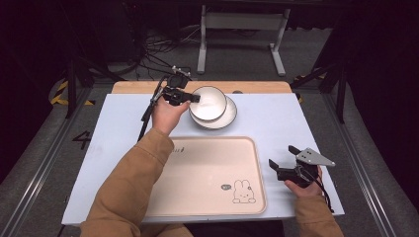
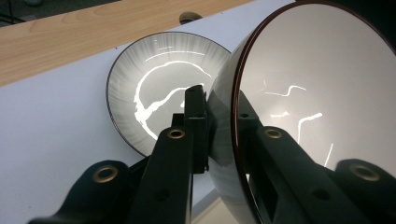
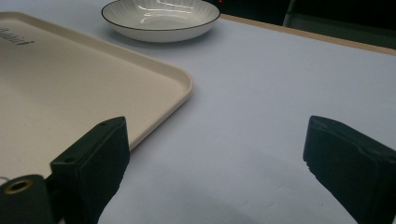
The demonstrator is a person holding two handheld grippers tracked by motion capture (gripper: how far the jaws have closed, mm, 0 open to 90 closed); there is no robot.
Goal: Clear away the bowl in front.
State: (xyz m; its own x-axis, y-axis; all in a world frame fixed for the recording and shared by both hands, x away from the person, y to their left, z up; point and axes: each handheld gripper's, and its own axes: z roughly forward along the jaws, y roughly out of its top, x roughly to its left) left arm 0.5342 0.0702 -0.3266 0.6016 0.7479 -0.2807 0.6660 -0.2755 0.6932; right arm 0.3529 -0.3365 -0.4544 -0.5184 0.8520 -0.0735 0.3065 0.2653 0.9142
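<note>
**Left gripper clamped on bowl rim; right gripper idle beside tray**

Black jaws of the left gripper (image 2: pixel 222 126) dominate the left gripper view, closed on the rim of a white bowl (image 2: pixel 317 107): one jaw presses the outer wall, the other sits inside. That view shows the bowl tilted steeply, its dark rim edge-on, with a ribbed plate (image 2: pixel 154 88) lying flat on the table behind it. From the high view, the bowl (image 1: pixel 208 102) overlaps the plate (image 1: pixel 228 116) near the far edge of the white table (image 1: pixel 276 123), and the tilt is harder to judge.

Right gripper (image 1: pixel 282 157) is held near the table's right front edge, just beside the beige tray (image 1: pixel 207 173). Its jaws stand wide apart, holding nothing. The right gripper view shows the tray corner (image 3: pixel 154 88) and bare table between the jaws, with the plate (image 3: pixel 161 19) well beyond
</note>
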